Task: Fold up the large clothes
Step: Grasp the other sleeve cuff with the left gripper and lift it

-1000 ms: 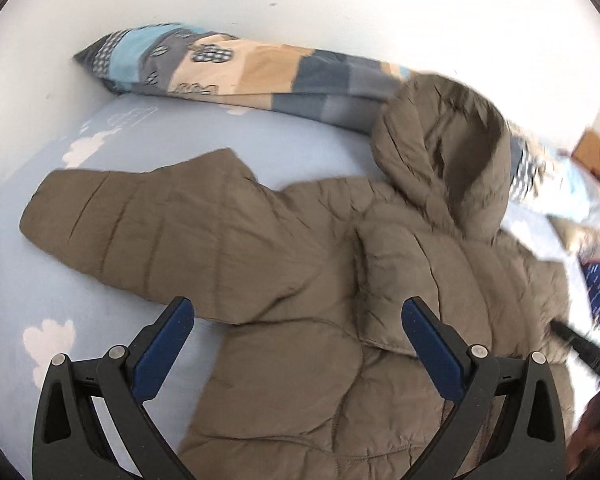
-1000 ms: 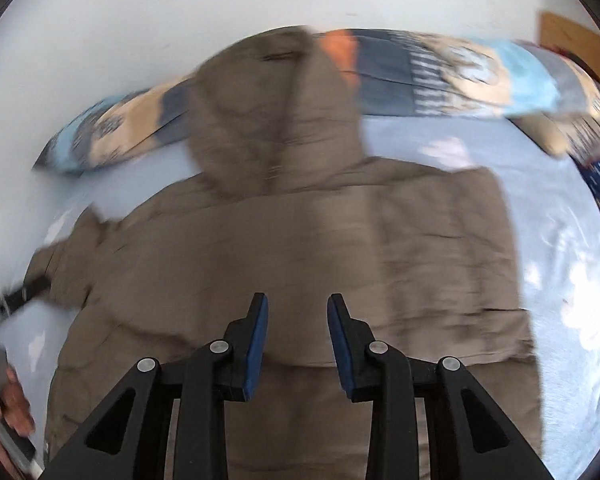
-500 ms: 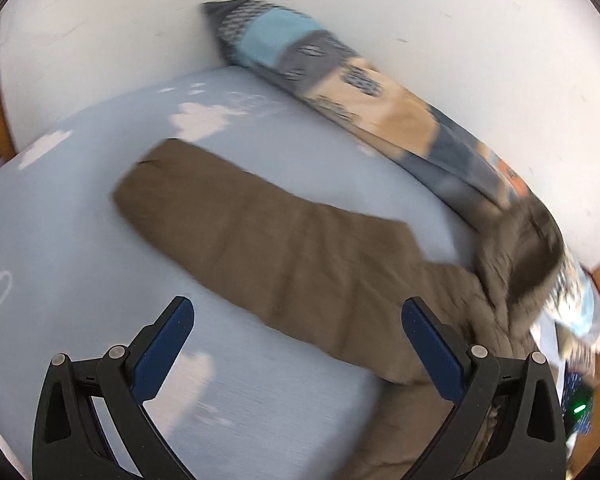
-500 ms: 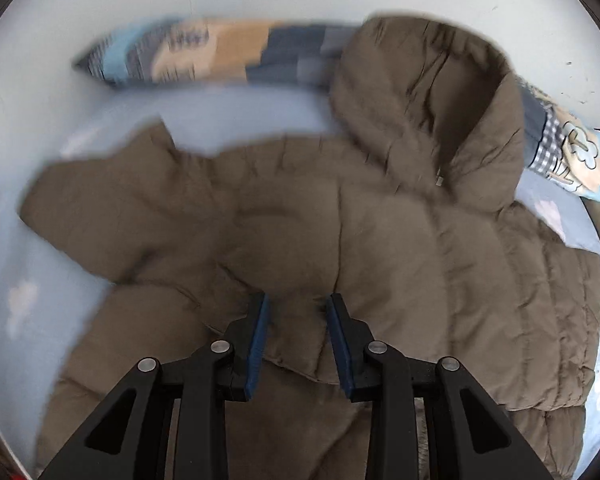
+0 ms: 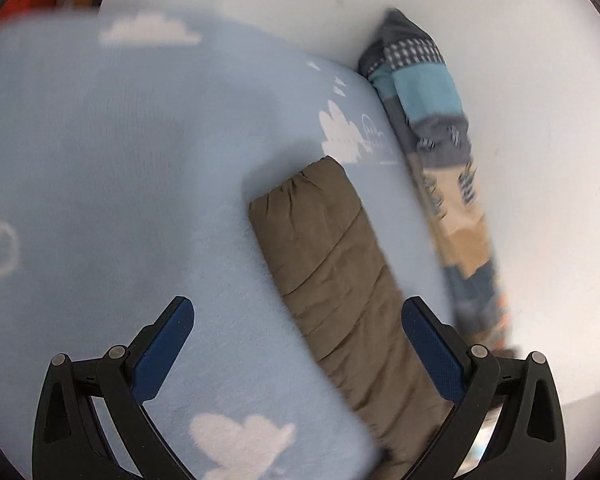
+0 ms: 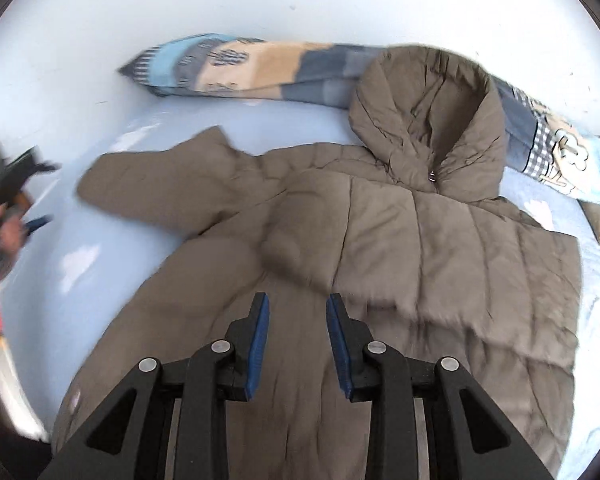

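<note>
A brown hooded puffer jacket [image 6: 420, 248] lies spread on the light blue bed, hood [image 6: 428, 120] toward the wall, its right side folded over the body. Its left sleeve [image 6: 160, 192] stretches out to the left. In the left wrist view that sleeve [image 5: 332, 272] runs away from me, cuff at the far end. My left gripper [image 5: 298, 320] is wide open and empty above the sleeve, not touching it. My right gripper [image 6: 294, 312] hovers over the jacket's lower middle, jaws partly open with nothing between them. The left gripper and hand show blurred at the right wrist view's left edge [image 6: 12, 208].
A long patchwork pillow [image 6: 252, 64] lies along the white wall behind the jacket; it also shows in the left wrist view [image 5: 432, 152]. The blue sheet with white clouds [image 5: 120, 200] extends left of the sleeve. Colourful bedding [image 6: 572, 168] lies at the far right.
My left gripper has swung left from over the jacket body to over the outstretched sleeve near its cuff. My right gripper shifted left over the jacket, and its jaws have opened a little.
</note>
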The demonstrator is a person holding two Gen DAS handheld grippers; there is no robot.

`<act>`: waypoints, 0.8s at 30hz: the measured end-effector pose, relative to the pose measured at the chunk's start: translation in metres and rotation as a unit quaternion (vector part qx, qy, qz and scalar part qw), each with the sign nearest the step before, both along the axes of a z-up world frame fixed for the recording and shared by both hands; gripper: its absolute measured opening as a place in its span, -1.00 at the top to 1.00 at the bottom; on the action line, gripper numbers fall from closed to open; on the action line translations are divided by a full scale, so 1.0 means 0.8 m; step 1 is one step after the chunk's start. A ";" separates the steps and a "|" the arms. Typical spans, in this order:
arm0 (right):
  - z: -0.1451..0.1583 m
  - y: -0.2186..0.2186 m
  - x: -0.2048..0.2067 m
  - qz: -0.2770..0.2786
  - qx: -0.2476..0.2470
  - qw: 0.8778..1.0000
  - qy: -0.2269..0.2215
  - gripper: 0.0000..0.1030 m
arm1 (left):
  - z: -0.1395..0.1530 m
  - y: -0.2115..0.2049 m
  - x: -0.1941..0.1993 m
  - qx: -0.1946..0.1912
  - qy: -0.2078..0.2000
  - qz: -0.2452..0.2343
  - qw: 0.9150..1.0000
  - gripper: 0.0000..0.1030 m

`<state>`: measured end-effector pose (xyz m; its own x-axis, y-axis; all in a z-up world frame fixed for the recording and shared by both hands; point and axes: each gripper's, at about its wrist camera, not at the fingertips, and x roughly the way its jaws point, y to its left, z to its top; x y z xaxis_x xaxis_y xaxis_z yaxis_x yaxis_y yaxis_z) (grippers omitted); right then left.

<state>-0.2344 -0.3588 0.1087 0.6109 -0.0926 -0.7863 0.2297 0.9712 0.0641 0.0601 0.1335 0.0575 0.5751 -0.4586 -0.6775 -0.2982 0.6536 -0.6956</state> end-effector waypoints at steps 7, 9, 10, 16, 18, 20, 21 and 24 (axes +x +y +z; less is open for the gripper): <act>0.005 -0.007 -0.097 -0.011 0.007 0.999 -0.049 0.38 | -0.044 0.020 0.020 -0.091 -0.021 0.024 0.995 -0.55; 0.000 -0.025 -0.098 -0.025 0.026 0.998 -0.049 0.38 | -0.056 0.025 0.025 -0.106 -0.024 0.036 0.993 -0.54; -0.002 -0.032 -0.098 -0.032 0.038 0.997 -0.050 0.38 | -0.062 0.028 0.028 -0.116 -0.031 0.040 0.992 -0.52; -0.006 -0.035 -0.099 -0.024 0.029 0.998 -0.053 0.38 | -0.085 0.017 0.058 -0.136 -0.051 0.040 0.989 -0.20; -0.009 -0.040 -0.099 -0.026 0.035 0.998 -0.052 0.38 | -0.089 0.006 0.069 -0.123 -0.063 0.034 0.990 -0.17; -0.012 -0.045 -0.099 -0.028 0.036 0.998 -0.052 0.38 | -0.085 -0.002 0.077 -0.099 -0.074 0.030 0.992 -0.12; -0.014 -0.048 -0.098 -0.030 0.039 0.997 -0.051 0.38 | -0.083 -0.005 0.080 -0.089 -0.080 0.032 0.992 -0.06; -0.017 -0.055 -0.097 -0.040 0.049 0.997 -0.049 0.38 | -0.083 -0.011 0.083 -0.076 -0.088 0.035 0.993 0.59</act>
<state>-0.3118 -0.4024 0.0948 0.6794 -0.0706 -0.7304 0.2945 0.9379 0.1832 0.1268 0.1248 -0.0089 0.7119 -0.5036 -0.4895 -0.2041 0.5186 -0.8303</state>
